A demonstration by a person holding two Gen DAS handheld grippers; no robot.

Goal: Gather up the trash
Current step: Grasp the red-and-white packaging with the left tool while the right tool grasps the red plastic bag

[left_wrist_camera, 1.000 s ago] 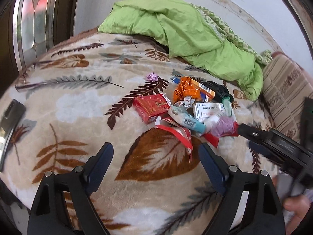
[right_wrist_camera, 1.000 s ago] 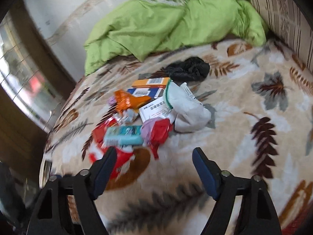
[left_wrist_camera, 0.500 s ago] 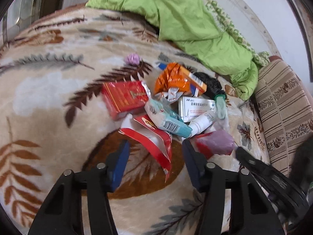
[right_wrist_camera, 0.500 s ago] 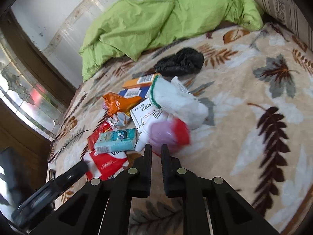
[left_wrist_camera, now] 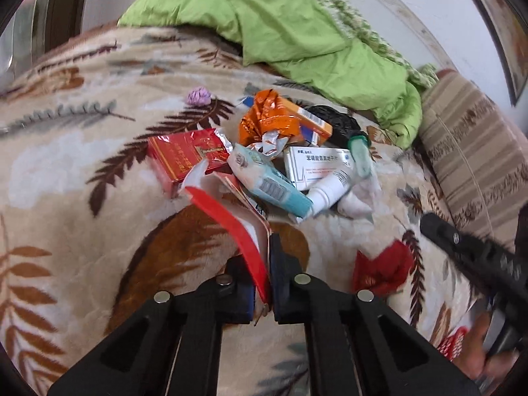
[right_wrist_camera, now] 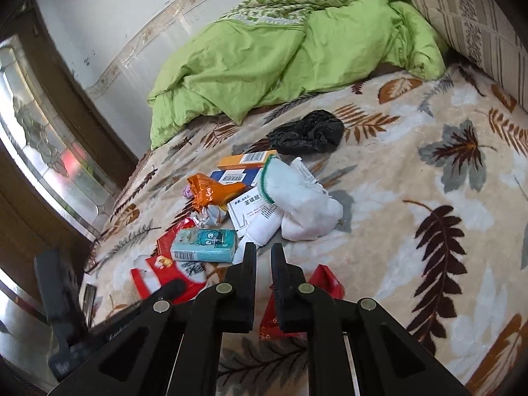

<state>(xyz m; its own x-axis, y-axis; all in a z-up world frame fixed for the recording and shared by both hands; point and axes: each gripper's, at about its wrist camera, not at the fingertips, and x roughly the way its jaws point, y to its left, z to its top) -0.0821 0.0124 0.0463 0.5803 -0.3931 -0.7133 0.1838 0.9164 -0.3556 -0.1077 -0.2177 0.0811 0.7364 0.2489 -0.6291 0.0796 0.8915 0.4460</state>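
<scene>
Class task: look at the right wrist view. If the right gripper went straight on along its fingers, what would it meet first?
Probably the white tube just beyond the right gripper, with the white cloth bundle behind it. Depth is hard to judge, so it might touch the leaf-print blanket first.

Plenty of open bed blanket [right_wrist_camera: 412, 178] on the right side, nothing in the way there. Trash pile [right_wrist_camera: 250, 204] clogging the middle. Green quilt [right_wrist_camera: 280, 56] heaped along the far edge, striped pillow [right_wrist_camera: 472, 23] blocking far right. Tight on the near left, other gripper [right_wrist_camera: 109, 313] crowding in beside the pile.
</scene>
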